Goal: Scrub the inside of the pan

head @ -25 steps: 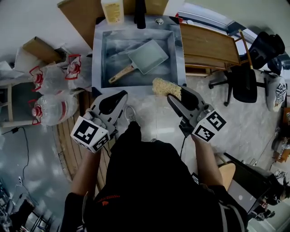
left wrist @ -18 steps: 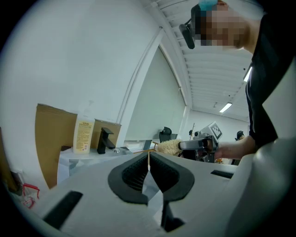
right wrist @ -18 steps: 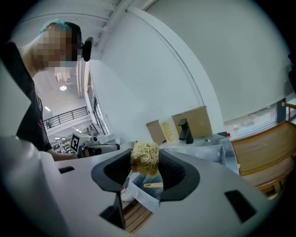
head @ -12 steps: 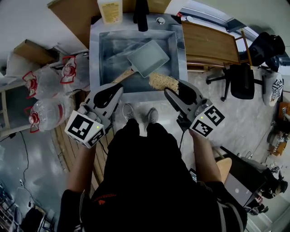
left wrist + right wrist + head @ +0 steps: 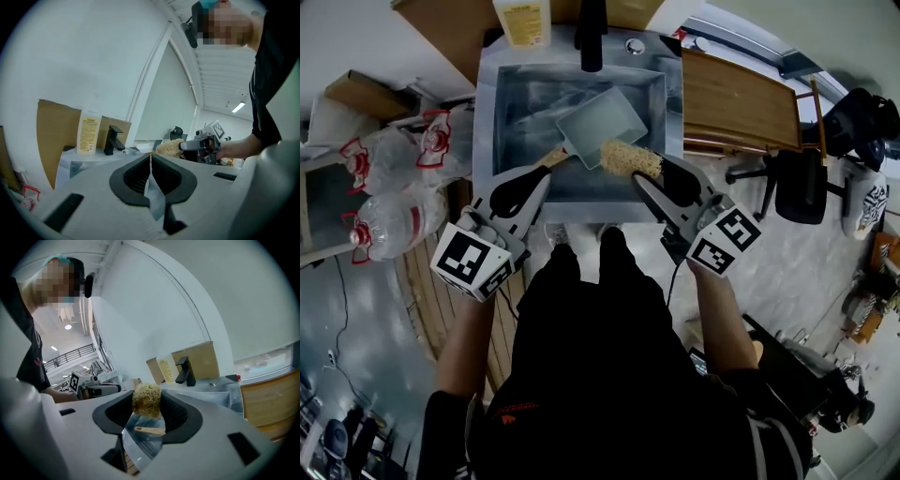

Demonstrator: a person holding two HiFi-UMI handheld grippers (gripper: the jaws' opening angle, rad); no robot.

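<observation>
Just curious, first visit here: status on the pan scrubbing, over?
Left tool shut, empty. Right tool shut on scrubber. Pan in sink, just ahead. Nothing blocking.

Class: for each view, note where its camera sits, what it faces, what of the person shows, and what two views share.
Head view: on the head, down at sink and pan; left gripper, right gripper, torso.
Left gripper view: on it, along shut jaws toward faucet; right hand shows.
Right gripper view: on it, along jaws clamping scrubber; left arm shows.
Gripper views share faucet, bottle.
</observation>
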